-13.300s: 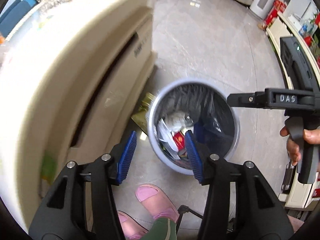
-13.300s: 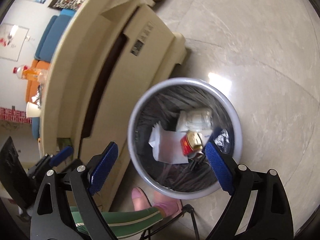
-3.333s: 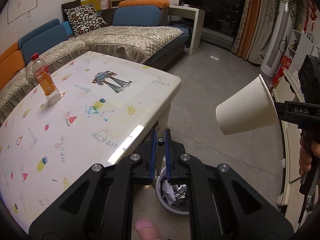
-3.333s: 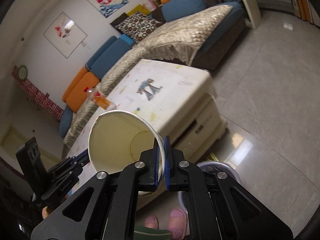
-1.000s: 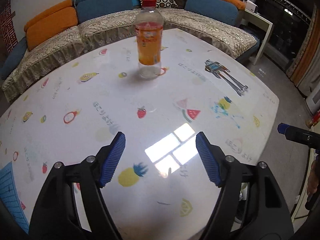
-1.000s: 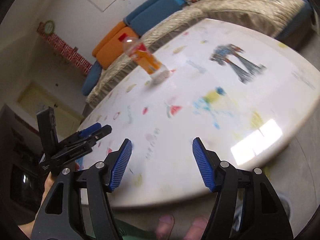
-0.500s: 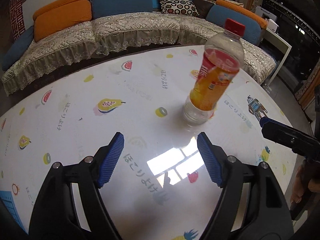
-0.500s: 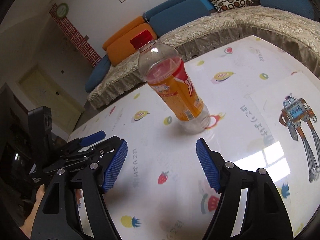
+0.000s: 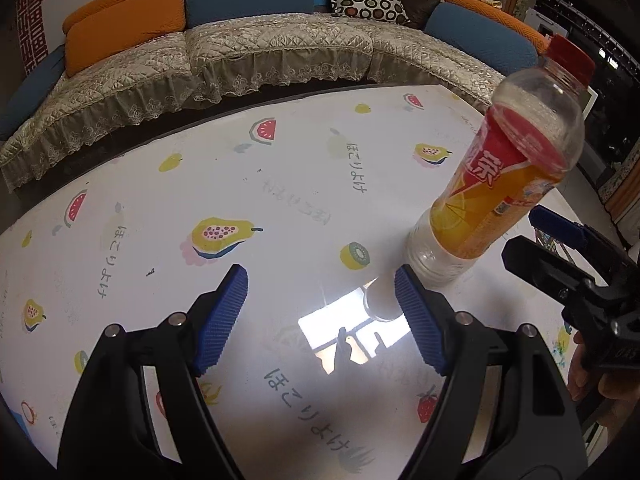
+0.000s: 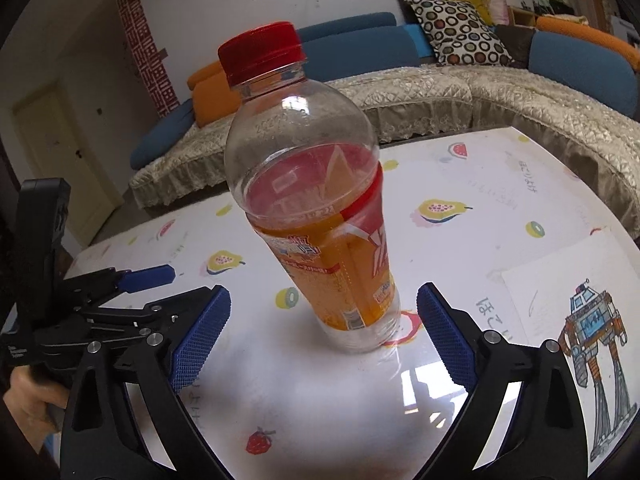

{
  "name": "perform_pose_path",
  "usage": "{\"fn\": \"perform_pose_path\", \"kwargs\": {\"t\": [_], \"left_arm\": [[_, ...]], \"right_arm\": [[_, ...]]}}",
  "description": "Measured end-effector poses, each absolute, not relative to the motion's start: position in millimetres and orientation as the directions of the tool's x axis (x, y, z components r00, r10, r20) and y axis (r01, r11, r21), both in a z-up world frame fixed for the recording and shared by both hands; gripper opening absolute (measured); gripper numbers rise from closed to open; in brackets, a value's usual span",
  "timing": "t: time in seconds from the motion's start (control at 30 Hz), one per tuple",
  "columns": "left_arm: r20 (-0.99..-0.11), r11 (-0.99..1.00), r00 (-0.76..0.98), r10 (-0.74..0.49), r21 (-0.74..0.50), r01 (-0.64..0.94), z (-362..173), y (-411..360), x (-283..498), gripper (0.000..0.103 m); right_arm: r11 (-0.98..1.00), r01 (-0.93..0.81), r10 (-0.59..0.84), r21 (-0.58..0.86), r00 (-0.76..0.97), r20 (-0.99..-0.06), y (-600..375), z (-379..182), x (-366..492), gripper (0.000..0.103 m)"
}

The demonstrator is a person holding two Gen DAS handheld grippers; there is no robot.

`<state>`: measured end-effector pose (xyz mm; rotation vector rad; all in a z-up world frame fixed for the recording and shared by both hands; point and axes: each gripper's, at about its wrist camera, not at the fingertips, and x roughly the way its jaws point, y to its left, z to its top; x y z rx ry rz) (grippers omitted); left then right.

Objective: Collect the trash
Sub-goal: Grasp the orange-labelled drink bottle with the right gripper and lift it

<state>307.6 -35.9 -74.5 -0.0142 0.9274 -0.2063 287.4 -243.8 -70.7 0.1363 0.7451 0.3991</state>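
1. From the left wrist camera I see a sofa (image 9: 280, 44) with orange and blue cushions curving behind a white table (image 9: 160, 200) printed with fruit.
2. My left gripper (image 9: 320, 312) hangs over the glossy tabletop, its blue pads spread apart with only bare table between them.
3. The bottle (image 9: 508, 172) stands upright on the table up and to the right of that gripper, just beyond its right pad; I cannot tell whether the pad touches it. It has a red cap and an orange label.
4. At the right edge I see my right gripper (image 9: 560, 240), pointing in toward the bottle's base, with a bit of the hand (image 9: 580, 372) under it.
5. From the right wrist camera the same sofa runs along a wall (image 10: 200, 12) with pictures, and a door (image 10: 52, 152) shows at left.
6. The bottle (image 10: 320, 216) stands dead centre, upright on the table (image 10: 480, 184), close ahead of the right gripper (image 10: 322, 328).
7. Its jaws are opening, and the bottle's base sits just beyond the gap with clear space on both sides, pads off it.
8. My left gripper (image 10: 132, 280) shows at the left edge, low over the table, open and empty.
9. A robot drawing (image 10: 588, 328) lies on the table at right.
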Motion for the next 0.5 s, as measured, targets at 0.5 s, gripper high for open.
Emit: {"fn": "perform_pose_path", "kwargs": {"t": [0.5], "left_arm": [[-0.780, 0.984, 0.600, -0.178, -0.129, 0.124, -78, -15, 348, 0.074]], "right_arm": [[0.891, -0.278, 0.449, 0.359, 0.658, -0.604, -252, -87, 332, 0.093]]}}
